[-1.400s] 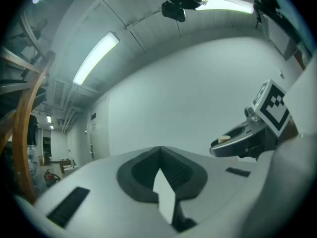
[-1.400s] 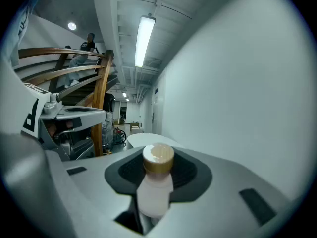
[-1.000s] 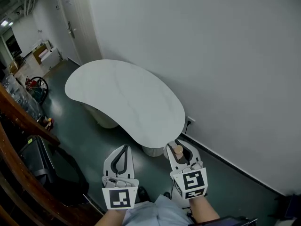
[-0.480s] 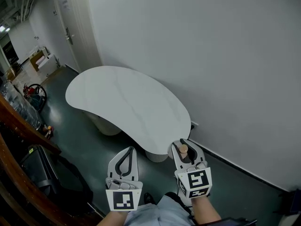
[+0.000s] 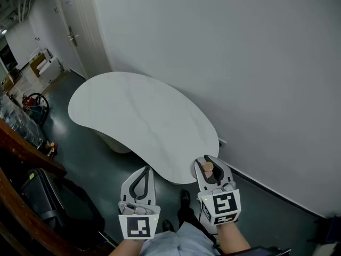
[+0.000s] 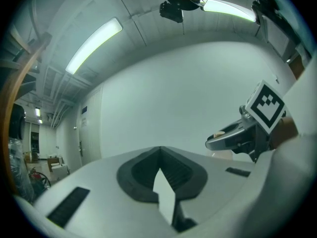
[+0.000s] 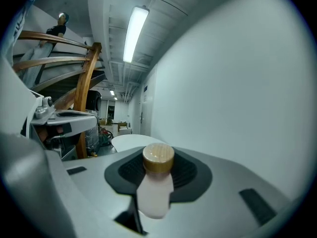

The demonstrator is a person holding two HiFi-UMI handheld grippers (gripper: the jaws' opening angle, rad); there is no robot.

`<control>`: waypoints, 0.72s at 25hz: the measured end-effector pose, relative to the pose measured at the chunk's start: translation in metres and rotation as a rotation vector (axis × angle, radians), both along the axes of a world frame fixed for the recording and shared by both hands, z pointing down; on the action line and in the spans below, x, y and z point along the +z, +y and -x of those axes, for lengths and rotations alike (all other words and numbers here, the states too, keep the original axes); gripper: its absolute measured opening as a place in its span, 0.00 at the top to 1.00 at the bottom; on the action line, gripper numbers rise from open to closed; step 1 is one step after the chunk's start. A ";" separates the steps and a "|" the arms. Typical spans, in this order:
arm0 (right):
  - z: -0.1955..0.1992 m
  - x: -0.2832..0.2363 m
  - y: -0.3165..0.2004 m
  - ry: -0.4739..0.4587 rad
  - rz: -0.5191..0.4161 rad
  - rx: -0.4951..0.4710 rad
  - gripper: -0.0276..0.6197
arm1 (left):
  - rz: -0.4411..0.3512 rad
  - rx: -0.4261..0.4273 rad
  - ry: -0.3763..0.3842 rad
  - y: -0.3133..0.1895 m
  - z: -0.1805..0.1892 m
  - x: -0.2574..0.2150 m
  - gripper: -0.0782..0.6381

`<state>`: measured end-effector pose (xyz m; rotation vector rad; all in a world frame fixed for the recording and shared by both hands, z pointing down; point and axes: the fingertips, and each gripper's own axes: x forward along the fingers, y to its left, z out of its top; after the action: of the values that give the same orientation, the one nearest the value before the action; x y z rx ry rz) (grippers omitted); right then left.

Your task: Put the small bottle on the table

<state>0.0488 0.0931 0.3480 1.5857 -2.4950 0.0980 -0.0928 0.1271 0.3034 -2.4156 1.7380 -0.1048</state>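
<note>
Small bottle (image 7: 156, 185) held in right gripper (image 5: 208, 164), lower body blurred

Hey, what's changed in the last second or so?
The person has stepped closer to the table, so both tools now sit nearer its near edge. In the head view the right tool now meets that edge. Nothing was picked up or let go. The right tool still grips the small bottle, and the left tool stays shut and empty.
</note>
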 end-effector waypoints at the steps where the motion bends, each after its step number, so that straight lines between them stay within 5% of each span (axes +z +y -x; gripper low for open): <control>1: -0.001 0.001 -0.008 -0.002 0.002 -0.003 0.79 | -0.031 0.027 -0.092 -0.008 -0.004 -0.002 0.89; 3: 0.000 0.003 -0.026 -0.008 0.006 -0.013 0.79 | -0.102 0.087 -0.297 -0.027 -0.012 -0.010 0.89; 4: 0.001 0.004 -0.036 -0.010 0.008 -0.020 0.79 | -0.109 0.092 -0.326 -0.036 -0.014 -0.011 0.89; 6: 0.002 0.005 -0.057 -0.014 0.012 -0.038 0.79 | -0.078 0.058 -0.258 -0.056 -0.014 -0.008 0.89; 10: 0.002 0.004 -0.098 -0.015 0.021 -0.075 0.79 | 0.020 -0.053 0.002 -0.094 -0.011 -0.003 0.89; 18: 0.006 -0.005 -0.157 -0.019 -0.002 -0.144 0.79 | -0.006 -0.112 0.038 -0.146 -0.018 -0.015 0.89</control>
<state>0.0432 -0.0640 0.3432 1.4072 -2.6150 0.0914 -0.0751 -0.0186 0.2884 -2.3302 1.8875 -0.0683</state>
